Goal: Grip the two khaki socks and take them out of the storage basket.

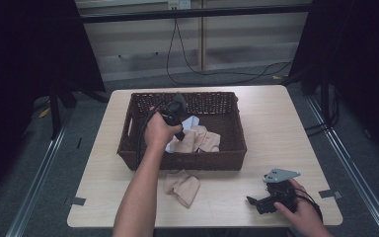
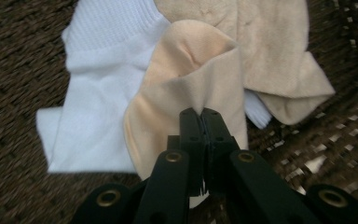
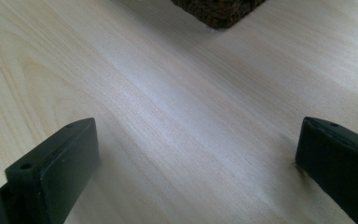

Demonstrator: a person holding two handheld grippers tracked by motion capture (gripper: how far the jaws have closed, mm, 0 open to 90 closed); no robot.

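A dark brown wicker basket [image 1: 229,143] stands in the middle of the table. Inside it lie a white sock [image 2: 98,93] and beige socks [image 2: 270,51]. My left gripper [image 2: 200,116] reaches down into the basket, shut on a fold of one beige sock [image 2: 191,79], which rises toward the jaws. In the high view that gripper [image 1: 176,118] sits over the sock pile [image 1: 197,139]. Another beige sock [image 1: 181,186] lies on the table in front of the basket. My right gripper [image 1: 256,202] rests low on the table at the front right, open, with bare wood [image 3: 191,140] between its jaws.
The basket's corner [image 3: 219,11] shows at the top of the right gripper view. The light wood table [image 1: 276,123] has tape marks at its front corners [image 1: 328,193]. Black cables hang along the wall behind. Dark frames flank the table.
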